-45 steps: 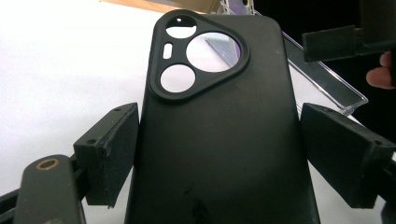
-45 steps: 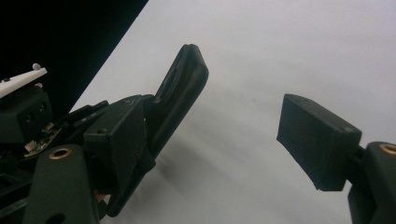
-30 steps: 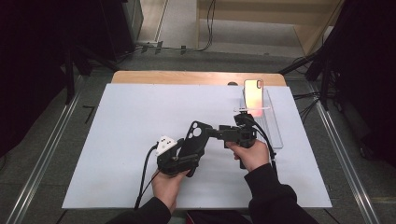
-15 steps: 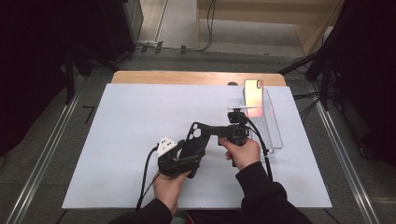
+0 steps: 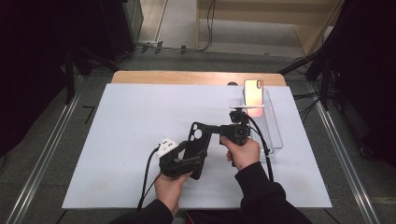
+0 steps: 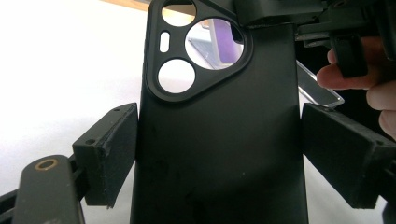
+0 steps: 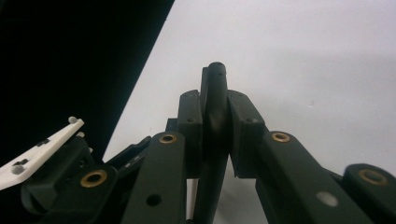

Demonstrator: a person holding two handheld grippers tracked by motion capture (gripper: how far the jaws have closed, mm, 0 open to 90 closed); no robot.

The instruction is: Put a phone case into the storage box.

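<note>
A black phone case (image 5: 195, 140) with a triangular camera cut-out is held up over the white mat. My left gripper (image 5: 187, 163) grips it across its width; in the left gripper view both pads (image 6: 112, 154) press on the sides of the case (image 6: 219, 140). My right gripper (image 5: 215, 129) comes in from the right. Its jaws have just been closing and now pinch the thin upper edge of the case (image 7: 214, 79), the right gripper (image 7: 215, 126) having a pad on each face.
A phone (image 5: 253, 92) stands upright in a clear acrylic holder (image 5: 274, 135) at the back right of the mat (image 5: 126, 116). A wooden table edge (image 5: 187, 77) runs behind it. Cables trail from both grippers toward the person.
The right gripper's jaws have closed onto the top edge of the phone case. Both hands have stayed about where they were, and the left grip is unchanged.
</note>
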